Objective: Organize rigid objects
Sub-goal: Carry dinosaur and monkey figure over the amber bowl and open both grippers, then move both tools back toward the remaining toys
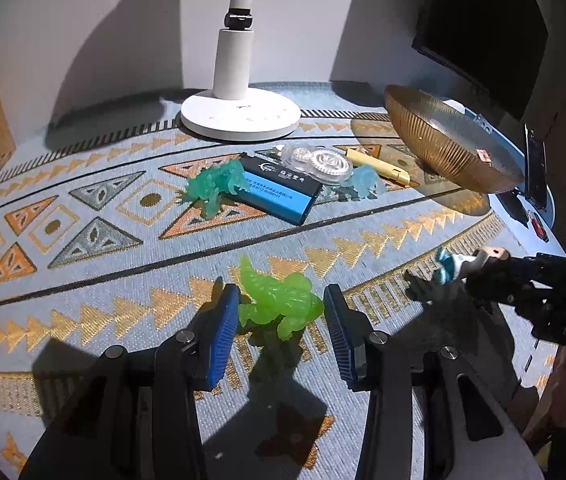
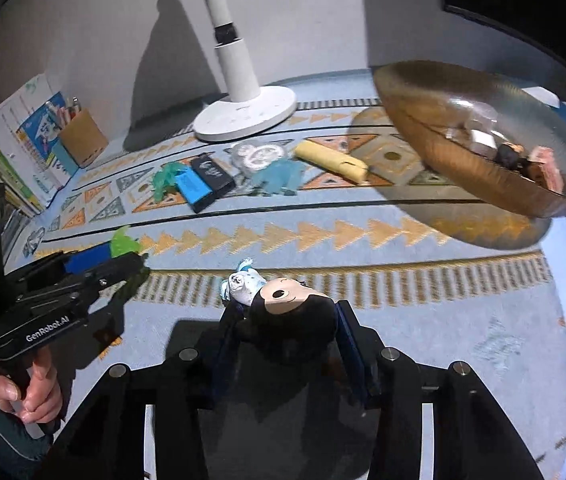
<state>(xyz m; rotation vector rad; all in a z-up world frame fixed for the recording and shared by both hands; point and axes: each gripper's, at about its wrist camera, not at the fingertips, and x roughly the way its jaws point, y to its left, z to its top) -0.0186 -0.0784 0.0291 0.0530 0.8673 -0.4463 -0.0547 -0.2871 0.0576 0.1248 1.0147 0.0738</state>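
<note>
Patterned cloth [image 1: 323, 224]; dinosaur [image 1: 283, 300] between claw pads [image 1: 225, 316] (touching)

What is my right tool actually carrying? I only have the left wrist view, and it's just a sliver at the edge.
Observer: A dark-haired doll; the right tool is clamped on its head.
Operator: Anything in the bowl already?
Observer: Yes, several small pieces lie in the gold bowl, one of them dark, next to a pink one.
Operator: What's past the pen holder?
Observer: Books are lined up on the left of the pen holder.
</note>
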